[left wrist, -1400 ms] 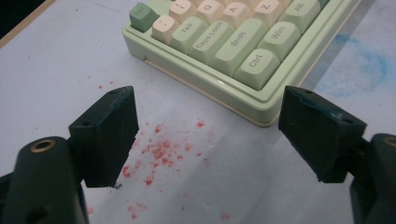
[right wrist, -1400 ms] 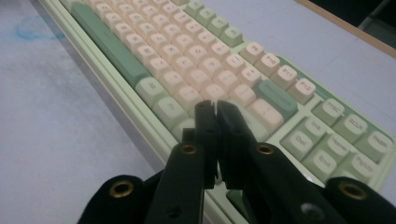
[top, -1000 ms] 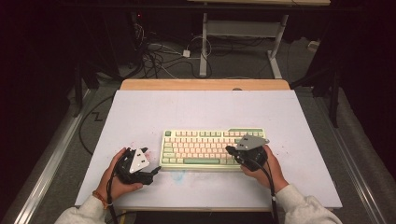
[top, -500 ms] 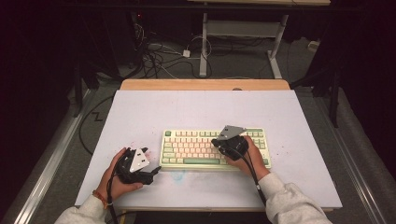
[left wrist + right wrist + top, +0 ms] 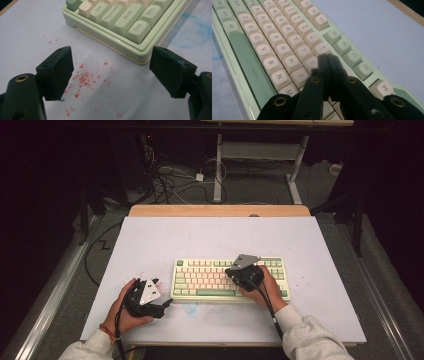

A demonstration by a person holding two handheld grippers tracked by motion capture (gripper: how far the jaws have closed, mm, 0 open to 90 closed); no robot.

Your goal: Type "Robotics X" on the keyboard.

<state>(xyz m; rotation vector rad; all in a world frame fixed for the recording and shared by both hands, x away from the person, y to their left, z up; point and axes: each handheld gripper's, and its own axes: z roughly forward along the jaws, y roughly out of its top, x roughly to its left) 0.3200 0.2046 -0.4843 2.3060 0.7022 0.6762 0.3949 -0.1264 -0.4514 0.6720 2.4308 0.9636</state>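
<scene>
Desk (image 5: 150, 245): we see white sheet, red specks, mechanical keyboard (image 5: 200, 279).
Room: dark, floor cables (image 5: 170, 182).
Left claw (image 5: 112, 72): jaws apart.
Right claw (image 5: 327, 61): closed, empty.

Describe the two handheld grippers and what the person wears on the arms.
Both grippers are black: the left gripper has blocky, squared jaw pads on arms with brass-ringed screw holes; the right gripper has slim, tapering jaws with the same brass rings. Each carries a grey three-cornered plate on top and trails a black cable. The sleeves are light grey, and an orange band circles the left wrist.
</scene>
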